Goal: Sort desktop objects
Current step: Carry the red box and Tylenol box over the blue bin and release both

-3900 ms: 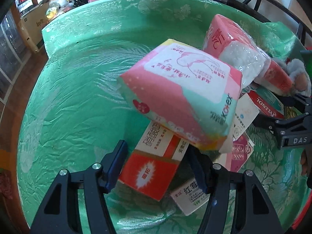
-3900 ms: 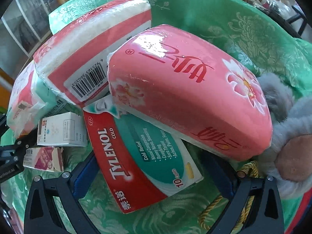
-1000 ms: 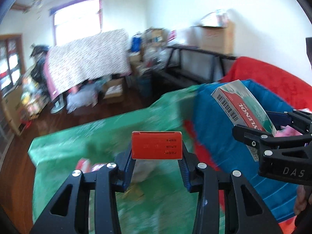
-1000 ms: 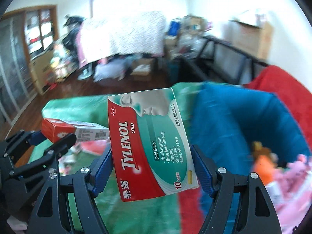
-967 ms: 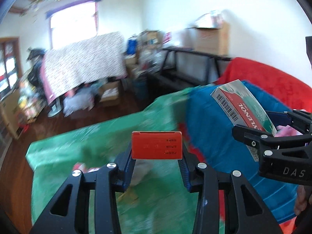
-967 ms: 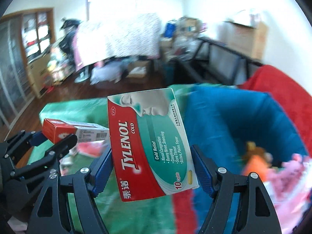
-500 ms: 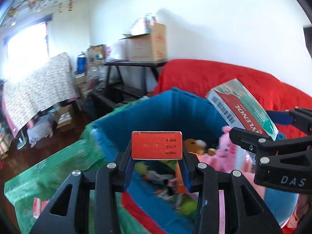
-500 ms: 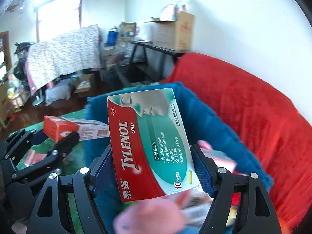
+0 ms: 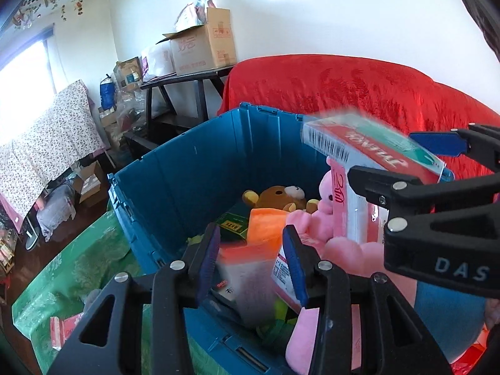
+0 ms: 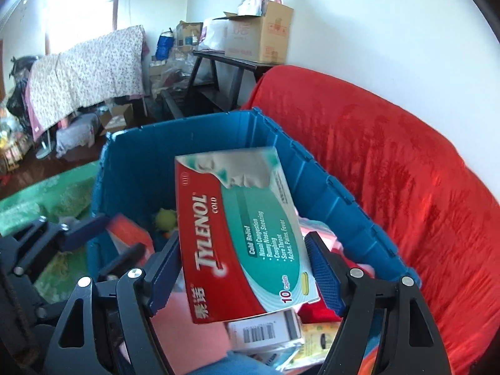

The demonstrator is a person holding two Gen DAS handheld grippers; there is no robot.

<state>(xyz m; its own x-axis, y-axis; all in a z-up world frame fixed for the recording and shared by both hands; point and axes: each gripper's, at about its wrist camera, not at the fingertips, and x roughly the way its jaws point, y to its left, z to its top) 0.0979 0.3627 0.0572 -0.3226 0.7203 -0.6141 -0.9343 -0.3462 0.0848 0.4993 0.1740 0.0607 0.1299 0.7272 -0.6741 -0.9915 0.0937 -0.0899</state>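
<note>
My left gripper is open over the blue bin; a blurred red-and-white box shows between and below its fingers, loose and falling. My right gripper is open, its pads standing off the sides of the red and green Tylenol box, which is tilted and blurred over the bin. The Tylenol box also shows in the left wrist view, between the right gripper's fingers.
The bin holds a brown bear, pink plush toys, an orange cloth and small boxes. A red-covered sofa stands behind it. The green tablecloth lies to the left with a pink pack.
Both grippers moved from the table over to the blue bin. Both have opened; the red box has left the left gripper and the Tylenol box is slipping from the right.
</note>
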